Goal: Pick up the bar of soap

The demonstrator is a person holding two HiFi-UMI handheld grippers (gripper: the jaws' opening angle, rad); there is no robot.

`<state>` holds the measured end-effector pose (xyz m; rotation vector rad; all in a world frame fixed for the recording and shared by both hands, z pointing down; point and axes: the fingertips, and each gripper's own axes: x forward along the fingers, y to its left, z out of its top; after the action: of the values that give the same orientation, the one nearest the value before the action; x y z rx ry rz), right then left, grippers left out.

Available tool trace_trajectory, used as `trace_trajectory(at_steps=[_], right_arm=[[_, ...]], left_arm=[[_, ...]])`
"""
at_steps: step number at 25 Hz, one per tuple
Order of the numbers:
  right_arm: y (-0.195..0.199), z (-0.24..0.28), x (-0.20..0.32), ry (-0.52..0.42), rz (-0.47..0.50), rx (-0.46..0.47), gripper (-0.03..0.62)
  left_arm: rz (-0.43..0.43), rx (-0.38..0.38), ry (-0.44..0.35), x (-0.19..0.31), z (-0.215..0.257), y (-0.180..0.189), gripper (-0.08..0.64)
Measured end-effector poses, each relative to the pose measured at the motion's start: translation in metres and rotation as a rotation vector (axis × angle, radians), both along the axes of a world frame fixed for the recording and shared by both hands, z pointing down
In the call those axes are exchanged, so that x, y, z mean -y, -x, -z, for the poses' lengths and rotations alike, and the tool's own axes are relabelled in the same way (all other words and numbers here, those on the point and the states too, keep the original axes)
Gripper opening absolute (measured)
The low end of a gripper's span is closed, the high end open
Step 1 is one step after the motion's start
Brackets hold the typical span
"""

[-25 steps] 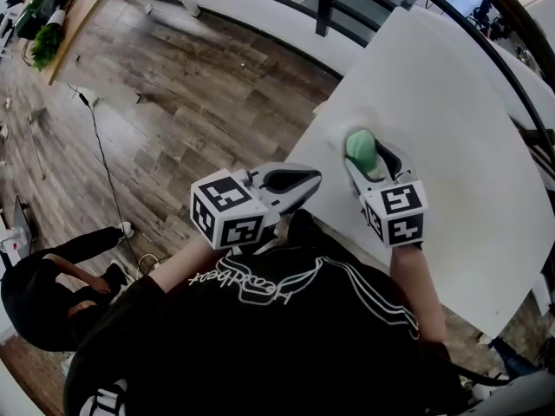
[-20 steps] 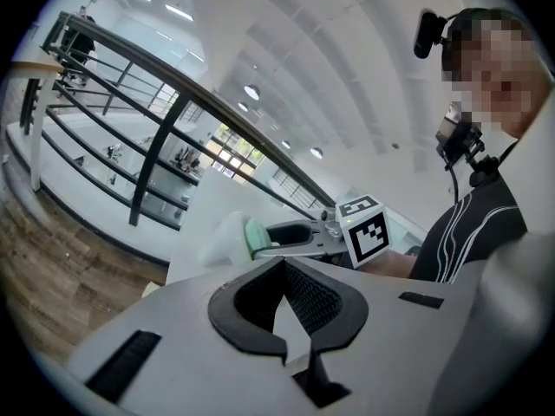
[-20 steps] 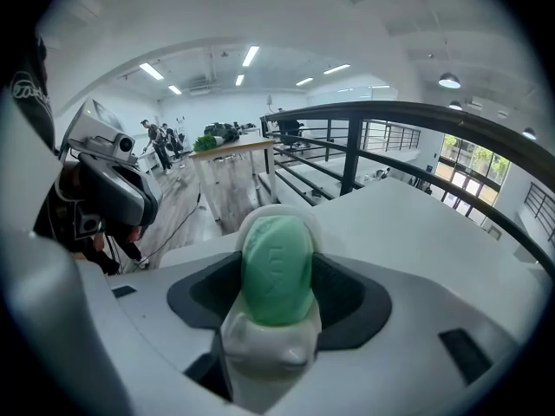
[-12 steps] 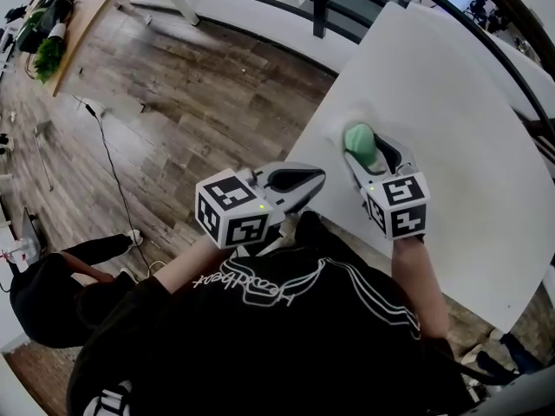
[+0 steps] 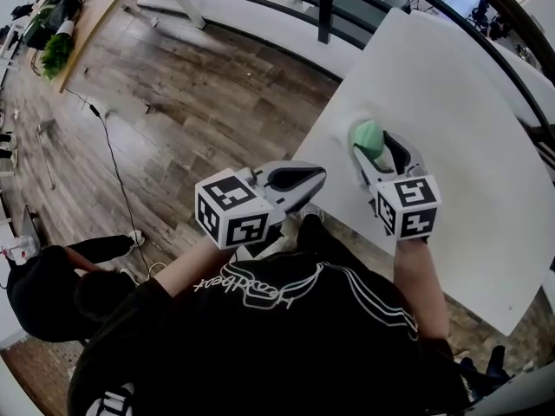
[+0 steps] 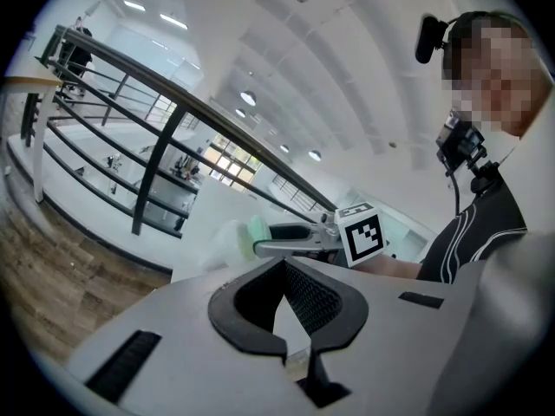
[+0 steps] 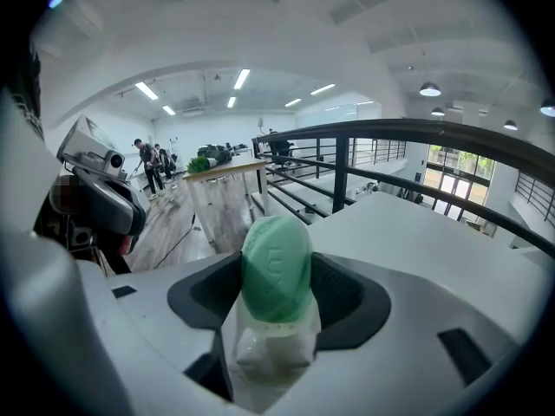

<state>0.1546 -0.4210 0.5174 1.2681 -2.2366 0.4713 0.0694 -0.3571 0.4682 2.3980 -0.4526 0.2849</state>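
Note:
A pale green oval bar of soap [image 5: 368, 137] sits between the fingers of my right gripper [image 5: 375, 146], over the near left part of the white table [image 5: 460, 102]. In the right gripper view the soap [image 7: 276, 267] stands upright, clamped between the dark pads, with a bit of clear wrapping under it. My left gripper [image 5: 305, 178] hangs off the table's left edge over the wooden floor, jaws together with nothing in them. The left gripper view looks past its shut jaws [image 6: 286, 293] to the soap [image 6: 257, 230] in the right gripper.
A dark metal railing [image 5: 325, 7] runs behind the table. A person in black [image 5: 52, 284] crouches on the wooden floor at lower left, near a cable [image 5: 108, 159]. A wooden bench with plants [image 5: 61, 24] stands far left.
My right gripper has shifted slightly to the right with the soap still in it. The left gripper has stayed put. The crouching person has moved a little.

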Motion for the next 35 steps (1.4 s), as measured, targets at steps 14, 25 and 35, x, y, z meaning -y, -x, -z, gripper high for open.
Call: trace_trajectory(at_steps=[14,25,35], right_arm=[[0.013,0.093,-0.03,-0.17,-0.015,0.135,0.25],[0.045,0.148,-0.141,-0.25,0.016,0.323,0.25],[0.068,0.166,-0.253,-0.289,0.052,0.366,0.249]], left_arm=[[0.036,-0.031,-0.1,-0.019,0.052,0.018,0.005],[0.046,-0.052,-0.203,-0.105,0.098,0.055,0.005],[0.033,-0.067,-0.26,-0.199,0.122,0.078,0.005]])
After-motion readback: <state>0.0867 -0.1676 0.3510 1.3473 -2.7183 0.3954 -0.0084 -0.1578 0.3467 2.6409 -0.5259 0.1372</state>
